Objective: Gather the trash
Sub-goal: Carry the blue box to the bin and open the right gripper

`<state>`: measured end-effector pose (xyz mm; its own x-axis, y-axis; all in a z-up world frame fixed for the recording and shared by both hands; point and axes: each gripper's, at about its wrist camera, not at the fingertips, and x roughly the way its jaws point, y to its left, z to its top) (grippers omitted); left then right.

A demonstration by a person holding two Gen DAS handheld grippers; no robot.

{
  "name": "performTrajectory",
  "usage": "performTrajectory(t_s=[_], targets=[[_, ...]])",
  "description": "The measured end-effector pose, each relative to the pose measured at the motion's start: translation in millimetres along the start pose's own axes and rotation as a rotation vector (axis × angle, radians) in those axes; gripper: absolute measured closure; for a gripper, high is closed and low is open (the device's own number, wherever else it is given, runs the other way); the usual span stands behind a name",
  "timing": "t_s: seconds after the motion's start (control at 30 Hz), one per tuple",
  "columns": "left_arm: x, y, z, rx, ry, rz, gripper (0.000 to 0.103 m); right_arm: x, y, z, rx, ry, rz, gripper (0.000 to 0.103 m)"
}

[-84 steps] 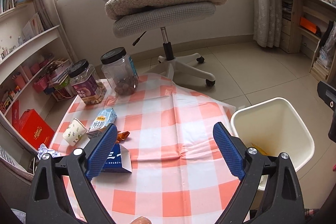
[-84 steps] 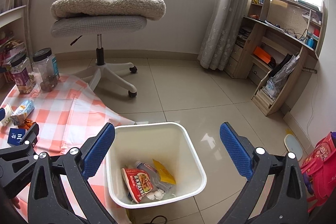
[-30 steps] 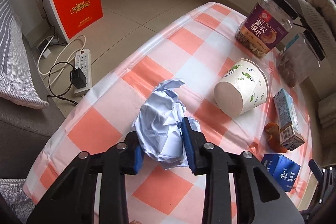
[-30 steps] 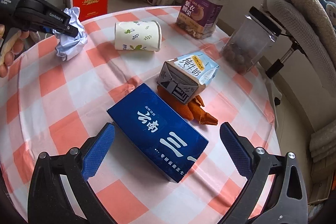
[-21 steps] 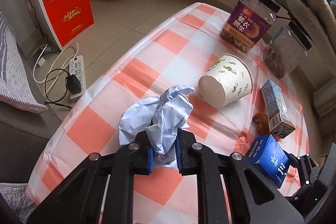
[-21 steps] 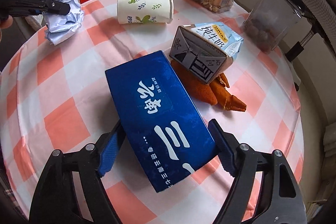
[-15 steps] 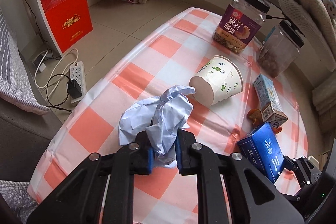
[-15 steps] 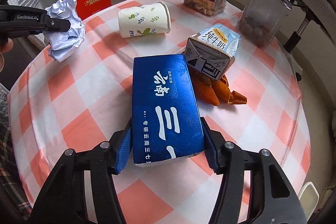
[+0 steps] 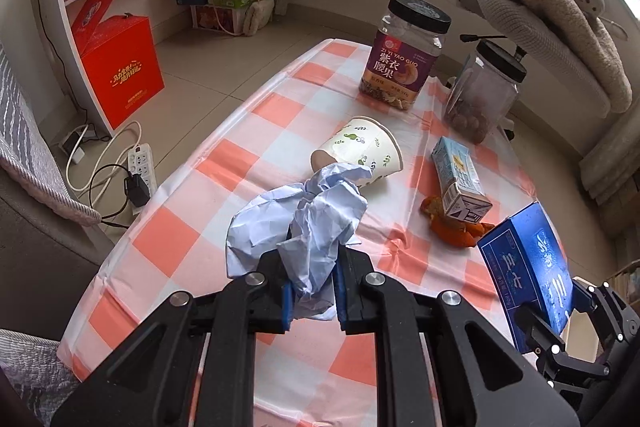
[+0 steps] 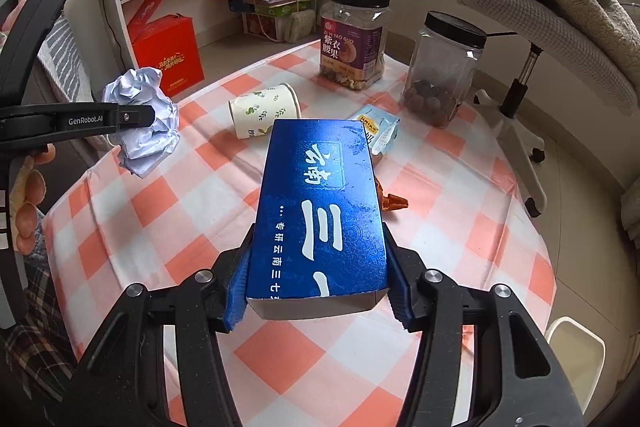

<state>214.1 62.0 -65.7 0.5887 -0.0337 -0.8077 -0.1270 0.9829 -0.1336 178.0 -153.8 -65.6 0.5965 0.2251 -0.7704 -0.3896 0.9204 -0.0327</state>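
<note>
Left wrist: left gripper (image 9: 310, 293) pinching crumpled paper (image 9: 298, 223) above checked tablecloth (image 9: 224, 163); looking light, soft, squashing at middle

Right wrist: right gripper (image 10: 316, 291) clamping blue box (image 10: 320, 207) by long sides, lifted off cloth; seeming light, stiff, crushable

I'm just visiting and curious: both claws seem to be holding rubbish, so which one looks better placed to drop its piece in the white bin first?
Probably the right claw. It grips the blue box, and the white bin shows at its lower right. The left claw, with the crumpled paper, is at the table's far side.
</note>
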Motion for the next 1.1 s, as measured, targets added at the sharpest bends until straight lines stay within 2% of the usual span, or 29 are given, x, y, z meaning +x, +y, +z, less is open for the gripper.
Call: performTrajectory(t_s=[0.2, 0.37, 0.93, 0.97, 1.07, 1.1], targets=[[-15.5, -32.7, -2.7, 0.043, -0.029, -0.043, 0.088, -34.6, -29.6, -6.9, 0.057, -0.061, -0.067, 0.050], [-26.0, -67.3, -5.4, 0.090, -0.046, -0.090, 0.088, -61.1, -70.4, -20.9, 0.143, -0.084, -0.149, 0.050], [-38.1, -179.4, -35.8, 0.276, -0.048, -0.198, 0.088, -151.0, -211.1, -110.2, 0.531, -0.097, -0.518, 0.048], [-39.9, -186.6, -37.7, 0.289, -0.049, -0.207, 0.088, -156.9, -216.1, -115.3, 0.548, -0.102, -0.544, 0.046], [-46.9, -210.8, -43.8, 0.328, -0.055, -0.240, 0.088, -176.3, -232.4, -131.3, 0.602, -0.121, -0.616, 0.022], [-49.4, -219.6, -46.0, 0.341, -0.056, -0.254, 0.088, -183.0, -237.5, -136.2, 0.621, -0.132, -0.636, 0.018]])
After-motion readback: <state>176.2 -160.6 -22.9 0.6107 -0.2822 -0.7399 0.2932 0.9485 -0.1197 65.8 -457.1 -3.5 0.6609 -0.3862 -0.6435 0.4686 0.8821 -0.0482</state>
